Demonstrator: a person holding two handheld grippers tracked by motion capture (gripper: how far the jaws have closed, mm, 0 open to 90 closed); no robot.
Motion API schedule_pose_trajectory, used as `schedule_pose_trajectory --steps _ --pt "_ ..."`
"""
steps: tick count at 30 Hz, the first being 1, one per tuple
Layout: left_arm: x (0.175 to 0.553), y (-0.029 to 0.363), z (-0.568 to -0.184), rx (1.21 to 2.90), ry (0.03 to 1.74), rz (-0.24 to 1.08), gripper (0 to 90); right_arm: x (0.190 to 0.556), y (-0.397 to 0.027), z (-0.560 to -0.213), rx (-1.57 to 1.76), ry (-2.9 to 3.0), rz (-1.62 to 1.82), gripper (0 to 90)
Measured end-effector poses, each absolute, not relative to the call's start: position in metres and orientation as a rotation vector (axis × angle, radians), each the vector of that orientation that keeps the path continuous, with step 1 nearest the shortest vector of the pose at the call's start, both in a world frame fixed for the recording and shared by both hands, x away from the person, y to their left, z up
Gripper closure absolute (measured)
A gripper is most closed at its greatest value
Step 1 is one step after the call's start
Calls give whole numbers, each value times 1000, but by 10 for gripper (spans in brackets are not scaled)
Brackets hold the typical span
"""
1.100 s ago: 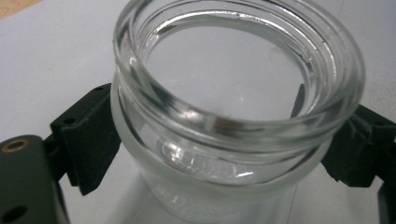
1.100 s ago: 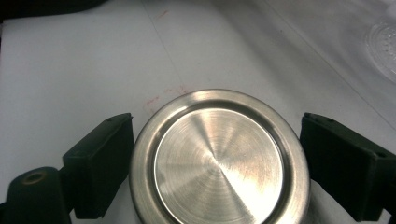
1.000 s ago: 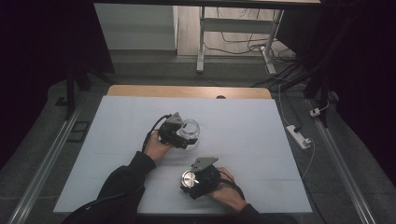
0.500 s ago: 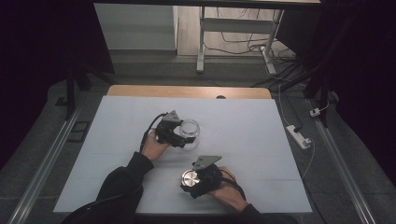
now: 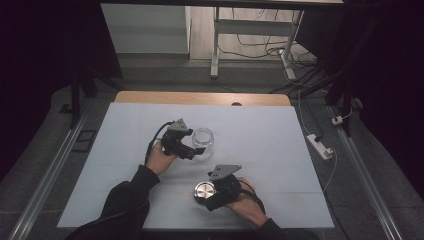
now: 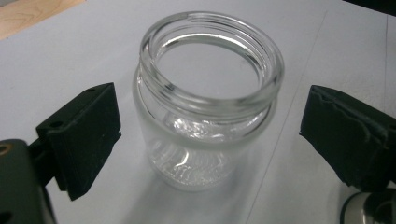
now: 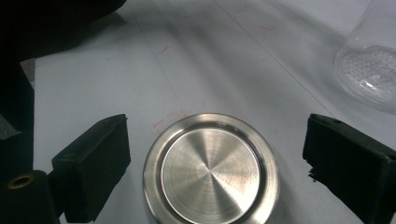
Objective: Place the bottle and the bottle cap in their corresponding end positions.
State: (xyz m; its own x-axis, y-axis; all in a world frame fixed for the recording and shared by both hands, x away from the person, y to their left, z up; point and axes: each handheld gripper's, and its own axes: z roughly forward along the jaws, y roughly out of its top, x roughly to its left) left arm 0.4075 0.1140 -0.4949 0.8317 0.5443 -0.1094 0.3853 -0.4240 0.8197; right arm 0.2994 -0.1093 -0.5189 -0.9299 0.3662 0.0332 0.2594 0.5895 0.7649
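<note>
jar: clear glass jar (image 6: 208, 100) upright on the white table (image 5: 280, 145), mouth open, no lid.
lid: round metal lid (image 7: 211, 173) flat on the table, nearer you, apart from the jar.
left gripper (image 5: 192, 150): your jaws have just been opening; pads stand clear either side of the jar, released.
right gripper (image 5: 210, 195): jaws have just spread, straddling the lid, not pressing.
why: both look set down and let go, likely unscrewed.

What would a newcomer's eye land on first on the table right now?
Probably the open clear glass jar, upright near the middle of the white table, between the spread jaws of the left gripper, which have just opened. Next, the round brushed-metal lid, lying flat nearer the person between the right gripper pads, untouched.
</note>
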Motion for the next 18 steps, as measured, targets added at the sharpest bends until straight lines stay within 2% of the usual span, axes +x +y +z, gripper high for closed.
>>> schedule_pose_trajectory --steps 18 --pt "385 122 -489 2067 664 176 20 298 -114 -511 535 2686 1274 75"
